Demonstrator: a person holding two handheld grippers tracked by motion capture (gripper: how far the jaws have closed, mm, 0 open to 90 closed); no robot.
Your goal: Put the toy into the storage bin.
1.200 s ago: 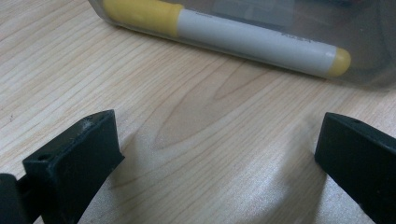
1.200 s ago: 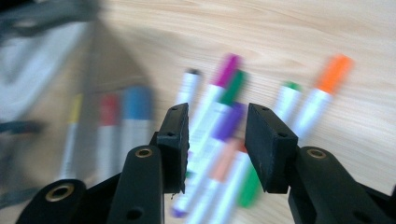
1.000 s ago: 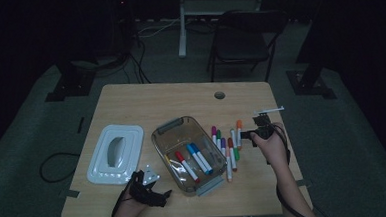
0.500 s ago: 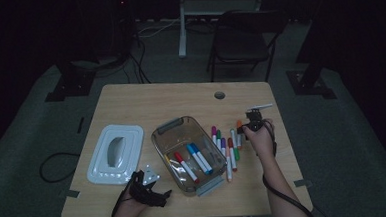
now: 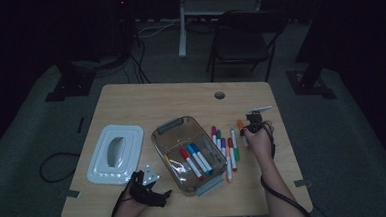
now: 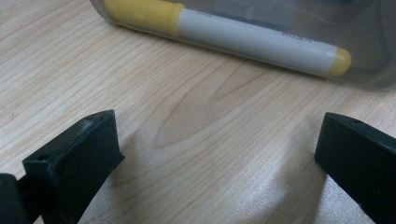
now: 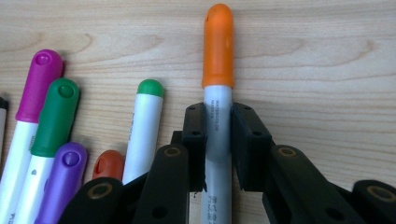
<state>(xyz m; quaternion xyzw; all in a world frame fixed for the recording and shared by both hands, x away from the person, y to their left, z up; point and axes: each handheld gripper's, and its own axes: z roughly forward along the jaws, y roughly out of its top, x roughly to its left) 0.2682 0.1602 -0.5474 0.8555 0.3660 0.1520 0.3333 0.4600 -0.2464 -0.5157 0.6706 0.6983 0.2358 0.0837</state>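
The orange-capped marker (image 7: 218, 70) has a white barrel, and beside it lie markers capped magenta (image 7: 39, 84), green (image 7: 56, 116), purple (image 7: 65, 172) and red (image 7: 108, 164). A yellow-capped marker (image 6: 224, 32) lies in the clear tub (image 5: 171, 127) on the pale wood-grain table (image 5: 145, 101). The jaws are black.

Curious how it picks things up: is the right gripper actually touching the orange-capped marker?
Touching. In the right gripper view the right gripper, whose jaws have just been closing, presses both black pads against the white barrel of the orange-capped marker, with no gap on either side.

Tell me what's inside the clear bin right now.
The clear bin holds a red marker, two blue markers and a yellow marker against its near wall. Glare hides whether more lie there.
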